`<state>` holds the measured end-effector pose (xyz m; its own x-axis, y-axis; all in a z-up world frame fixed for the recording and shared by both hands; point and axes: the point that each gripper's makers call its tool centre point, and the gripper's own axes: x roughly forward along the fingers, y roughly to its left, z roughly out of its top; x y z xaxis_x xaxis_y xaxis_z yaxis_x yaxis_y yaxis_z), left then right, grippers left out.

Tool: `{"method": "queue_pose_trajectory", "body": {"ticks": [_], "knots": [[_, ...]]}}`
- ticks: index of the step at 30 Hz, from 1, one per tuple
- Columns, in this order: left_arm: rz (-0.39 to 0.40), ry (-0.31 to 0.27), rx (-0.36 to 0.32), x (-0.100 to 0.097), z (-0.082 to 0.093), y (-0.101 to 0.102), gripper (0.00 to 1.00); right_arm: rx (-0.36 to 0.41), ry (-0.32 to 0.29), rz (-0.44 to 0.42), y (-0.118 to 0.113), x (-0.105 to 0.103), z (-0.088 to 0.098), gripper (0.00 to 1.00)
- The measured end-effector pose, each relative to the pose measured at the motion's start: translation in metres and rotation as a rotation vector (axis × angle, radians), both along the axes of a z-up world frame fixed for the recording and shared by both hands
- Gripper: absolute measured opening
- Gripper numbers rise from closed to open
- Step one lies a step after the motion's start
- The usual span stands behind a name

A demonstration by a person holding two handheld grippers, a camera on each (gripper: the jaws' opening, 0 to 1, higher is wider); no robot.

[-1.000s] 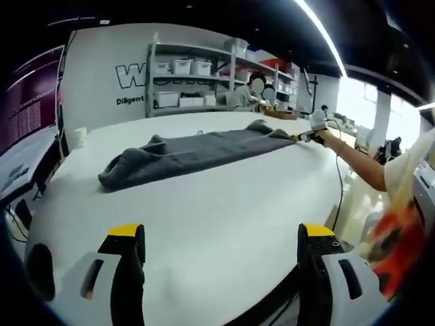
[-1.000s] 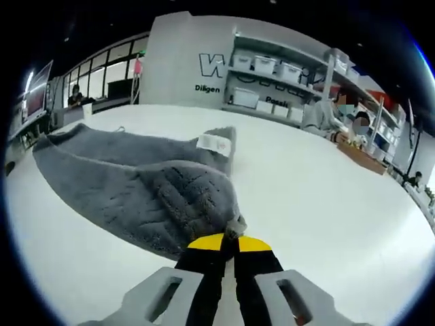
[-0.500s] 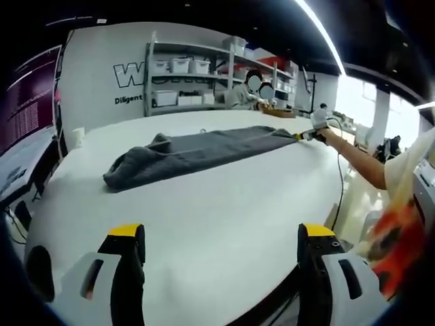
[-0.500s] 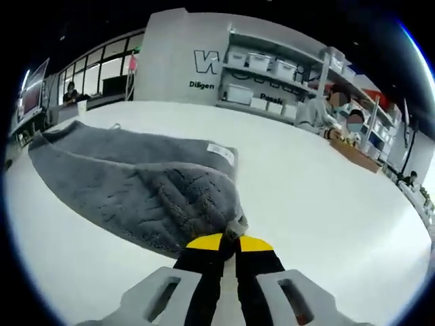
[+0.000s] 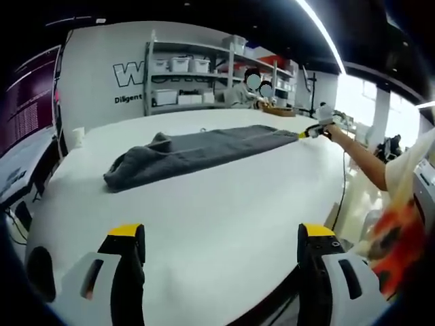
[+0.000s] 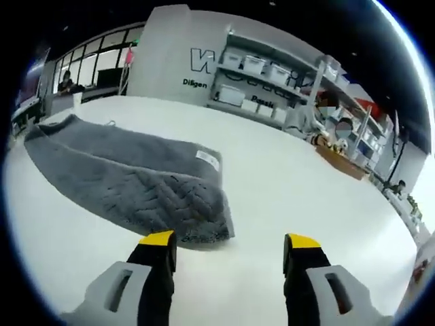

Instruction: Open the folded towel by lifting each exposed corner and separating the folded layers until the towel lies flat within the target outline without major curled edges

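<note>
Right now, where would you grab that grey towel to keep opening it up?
Probably the bunched end of the towel nearest the left gripper, which is open. That end lies rumpled and raised, so a jaw could slip under its edge from the table side.

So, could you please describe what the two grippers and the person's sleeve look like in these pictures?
Both are alike: the left gripper and right gripper each have two black jaws capped with yellow tips, rising from light grey bodies with slotted cut-outs. In the left gripper view, a dark cable hangs from the far right gripper. The person wears a short pale sleeve.
</note>
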<state>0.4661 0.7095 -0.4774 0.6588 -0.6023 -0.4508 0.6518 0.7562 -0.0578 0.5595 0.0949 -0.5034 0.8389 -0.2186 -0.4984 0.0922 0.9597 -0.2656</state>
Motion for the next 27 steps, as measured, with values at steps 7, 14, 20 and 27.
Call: {"method": "queue_pose_trajectory", "body": {"ticks": [7, 14, 20, 27], "knots": [[-0.012, 0.007, -0.002, 0.001, -0.002, -0.004, 0.91, 0.054, 0.041, 0.066, 0.019, -0.026, -0.001, 0.84], [-0.015, 0.006, 0.001, 0.0, -0.002, -0.004, 0.91, 0.063, 0.099, 0.147, 0.044, -0.051, -0.003, 0.97], [-0.015, 0.012, 0.006, 0.0, -0.005, -0.003, 0.91, 0.077, 0.107, 0.196, 0.058, -0.07, -0.003, 0.99], [-0.01, 0.008, -0.001, 0.001, -0.004, -0.003, 0.9, 0.093, 0.065, 0.257, 0.086, -0.093, 0.008, 0.99]]}}
